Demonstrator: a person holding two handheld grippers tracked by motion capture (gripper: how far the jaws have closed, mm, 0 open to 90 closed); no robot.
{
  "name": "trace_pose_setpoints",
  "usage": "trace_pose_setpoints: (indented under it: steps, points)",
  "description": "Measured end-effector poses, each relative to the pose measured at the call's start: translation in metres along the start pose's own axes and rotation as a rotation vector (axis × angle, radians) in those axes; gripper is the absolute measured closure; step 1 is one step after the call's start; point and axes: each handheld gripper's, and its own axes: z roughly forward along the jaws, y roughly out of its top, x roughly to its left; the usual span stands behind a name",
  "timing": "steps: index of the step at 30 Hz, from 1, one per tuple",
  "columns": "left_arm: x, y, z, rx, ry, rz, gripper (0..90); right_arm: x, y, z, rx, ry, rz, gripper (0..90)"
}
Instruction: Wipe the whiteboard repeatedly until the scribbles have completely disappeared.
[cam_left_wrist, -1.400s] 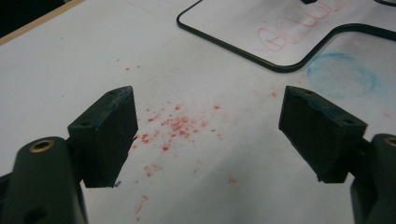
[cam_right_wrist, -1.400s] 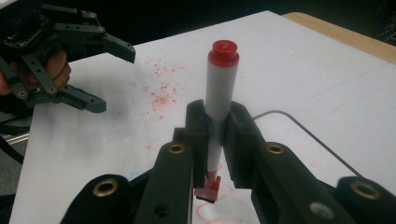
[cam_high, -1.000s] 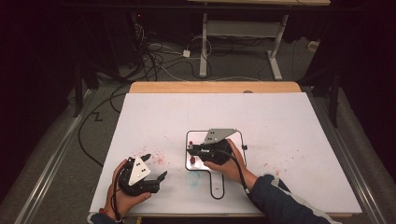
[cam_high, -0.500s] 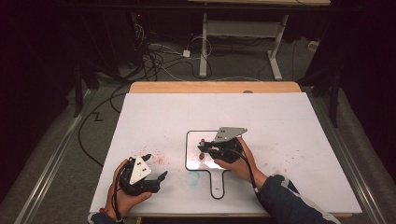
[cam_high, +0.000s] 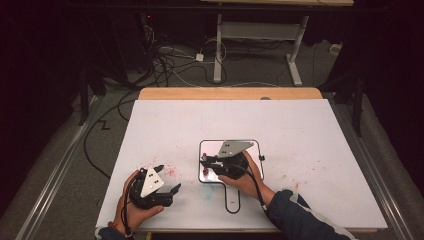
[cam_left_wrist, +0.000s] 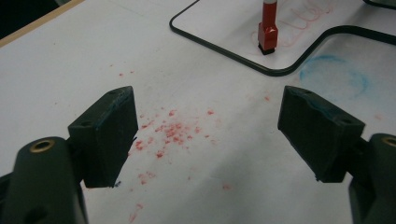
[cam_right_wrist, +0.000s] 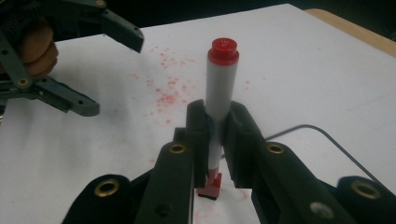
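A red-capped whiteboard marker stands upright, tip down on a small black-rimmed whiteboard, and my right gripper is shut on its white barrel. From the left gripper view the marker's red tip rests on the board beside faint red scribbles. In the high view the right gripper is over the board's left part. My left gripper lies near the table's front left, open with nothing between its pads. It also appears at the upper left of the right gripper view.
Red ink specks dot the white table sheet between the grippers, and a blue ring smudge sits by the board's handle. A wooden table edge runs along the far side. Cables and desk legs lie on the floor beyond.
The right gripper with the marker slid slightly right across the board, then came back left. The left gripper has stayed put.
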Motion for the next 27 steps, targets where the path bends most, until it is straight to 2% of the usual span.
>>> trace_pose_setpoints:
  steps: [2,4,6,8,9,11,12,14,15,16,18,19,20,21,23,26,27]
  points:
    - [0.000,0.000,-0.001,0.005,-0.006,-0.013,19.4,0.000,0.003,0.001,0.019,-0.020,-0.025,81.6]
    - [-0.001,0.000,-0.001,0.004,-0.006,-0.012,19.4,-0.006,0.004,0.002,0.027,-0.072,-0.032,81.6]
    - [-0.001,0.000,-0.001,0.002,-0.006,-0.011,19.4,-0.014,0.003,0.002,0.025,-0.082,-0.004,81.6]
    - [-0.001,0.000,-0.001,0.000,-0.010,-0.011,19.4,-0.013,0.003,0.003,0.022,-0.085,-0.008,81.6]
    - [0.000,0.000,-0.001,-0.001,-0.012,-0.012,19.4,-0.010,0.004,0.003,0.027,-0.069,-0.012,81.6]
    - [0.000,0.000,-0.001,-0.003,-0.016,-0.012,19.3,-0.005,0.004,0.005,0.014,-0.001,0.022,81.6]
    - [-0.001,0.000,-0.001,-0.003,-0.016,-0.012,19.3,-0.003,0.005,0.005,0.017,0.021,0.023,81.6]
    - [-0.001,0.000,-0.001,-0.002,-0.015,-0.010,19.4,0.001,0.007,0.005,0.035,0.020,-0.008,81.6]
    - [-0.001,0.000,-0.002,-0.002,-0.015,-0.011,19.4,0.001,0.008,0.005,0.044,0.010,-0.021,81.6]
    - [-0.001,0.000,-0.002,-0.002,-0.015,-0.012,19.4,-0.001,0.009,0.005,0.056,-0.022,-0.036,81.6]
    - [-0.001,0.000,-0.002,-0.002,-0.013,-0.011,19.4,-0.005,0.010,0.004,0.080,-0.123,-0.084,81.6]
    - [-0.001,0.000,-0.002,-0.002,-0.014,-0.010,19.4,-0.009,0.009,0.003,0.077,-0.125,-0.065,81.6]
    - [-0.001,0.000,-0.002,-0.001,-0.014,-0.011,19.4,-0.012,0.008,0.002,0.066,-0.111,-0.034,81.6]
    - [-0.001,0.000,-0.001,0.000,-0.015,-0.011,19.3,-0.014,0.007,0.001,0.061,-0.094,-0.028,81.6]
    - [-0.001,0.000,-0.001,0.001,-0.018,-0.012,19.3,-0.011,0.006,0.002,0.045,-0.021,0.005,81.5]
    - [-0.001,0.000,-0.001,0.000,-0.020,-0.011,19.4,-0.004,0.006,0.003,0.041,0.049,0.004,81.6]
    - [-0.001,0.000,-0.001,0.000,-0.021,-0.009,19.4,-0.003,0.006,0.002,0.043,0.051,-0.003,81.6]
